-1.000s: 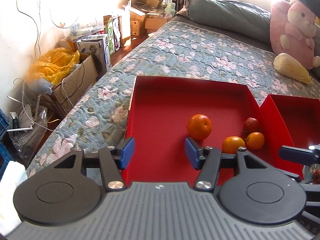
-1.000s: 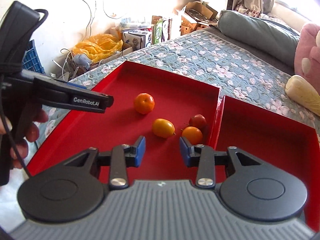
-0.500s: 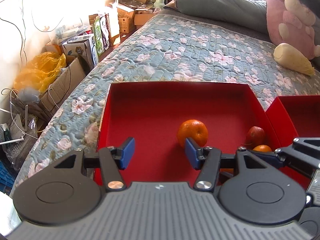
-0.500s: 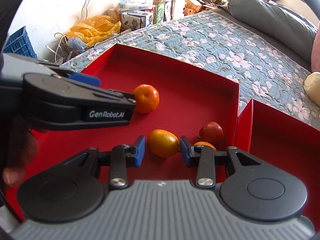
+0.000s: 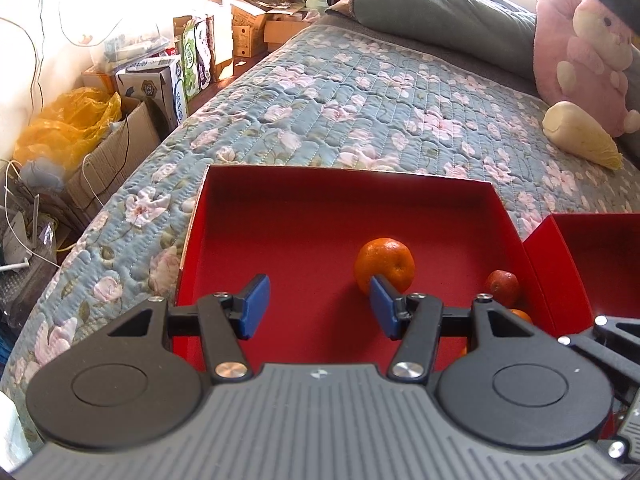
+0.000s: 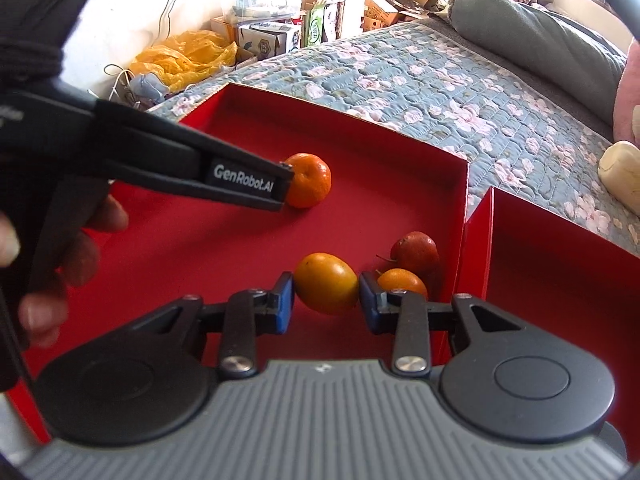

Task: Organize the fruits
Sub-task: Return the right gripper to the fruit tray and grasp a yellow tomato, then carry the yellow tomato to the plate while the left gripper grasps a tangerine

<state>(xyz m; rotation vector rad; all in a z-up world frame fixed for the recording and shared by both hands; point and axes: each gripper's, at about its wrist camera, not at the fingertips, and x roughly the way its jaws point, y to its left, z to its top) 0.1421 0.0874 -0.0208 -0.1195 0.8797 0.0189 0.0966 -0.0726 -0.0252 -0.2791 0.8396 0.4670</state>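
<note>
In your left wrist view, the large red tray (image 5: 280,216) lies on the floral quilt (image 5: 360,92) and holds a mandarin (image 5: 385,264) toward its right half, a red fruit (image 5: 502,286) against the right wall, and a sliver of a small orange fruit (image 5: 522,314) just nearer than that. A second red tray (image 5: 592,248) sits touching the first on its right; what shows of its floor is bare. Your left gripper (image 5: 316,308) hangs over the near part of the large tray with its blue pads wide apart, the right pad in front of the mandarin and nothing between them. Far right on the quilt lie a pink plush toy (image 5: 580,52) and a cream plush vegetable (image 5: 580,140); a grey pillow (image 5: 440,8) lies at the far end. Cardboard boxes (image 5: 168,80) and a yellow plastic bag (image 5: 68,120) crowd the floor on the left.

In your right wrist view, your right gripper (image 6: 326,302) has its pads on either side of an oval orange fruit (image 6: 326,286), close to it; you cannot tell whether they press it. The small orange fruit (image 6: 400,282) and the red fruit (image 6: 414,250) lie just right of it, beside the tray wall. The mandarin (image 6: 310,178) lies farther in, with the tip of your left gripper (image 6: 280,188) against its left side.
</note>
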